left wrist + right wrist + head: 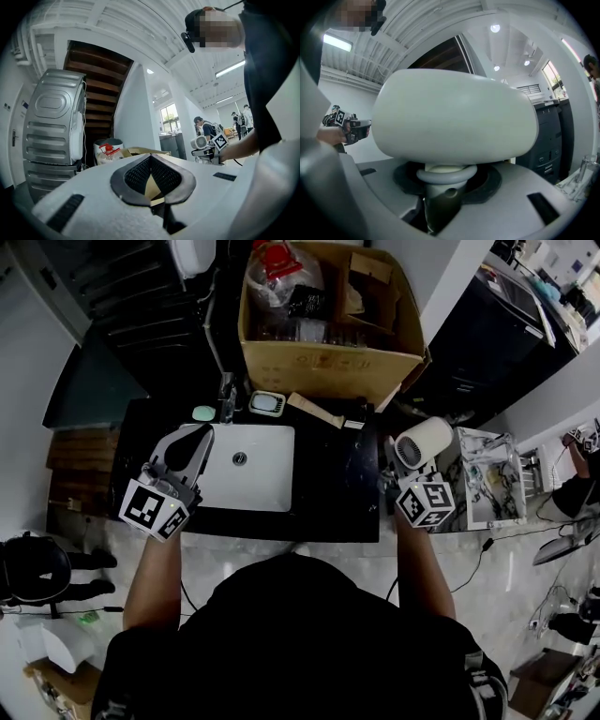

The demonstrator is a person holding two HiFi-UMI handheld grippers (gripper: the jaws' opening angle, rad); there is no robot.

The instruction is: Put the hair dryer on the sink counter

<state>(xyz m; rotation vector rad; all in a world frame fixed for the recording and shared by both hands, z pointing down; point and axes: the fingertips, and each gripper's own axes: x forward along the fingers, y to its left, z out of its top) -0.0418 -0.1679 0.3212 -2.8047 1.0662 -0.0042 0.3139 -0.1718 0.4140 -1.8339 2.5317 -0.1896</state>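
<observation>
A white hair dryer (420,442) stands upright in my right gripper (401,476), just off the right end of the black sink counter (339,486). In the right gripper view its barrel (454,117) fills the frame, and my right gripper (444,190) is shut on the handle below it. My left gripper (197,442) hovers over the left rim of the white basin (279,465), its jaws shut with nothing in them. In the left gripper view the black pads (136,176) meet at the tips, and the hair dryer (200,142) shows small at the far right.
A faucet (226,399), a green soap (203,413) and a small white box (267,403) sit behind the basin. A large open cardboard box (328,362) stands past the counter. A white wire rack (489,479) is to the right. A grey washing machine (51,122) stands at the left.
</observation>
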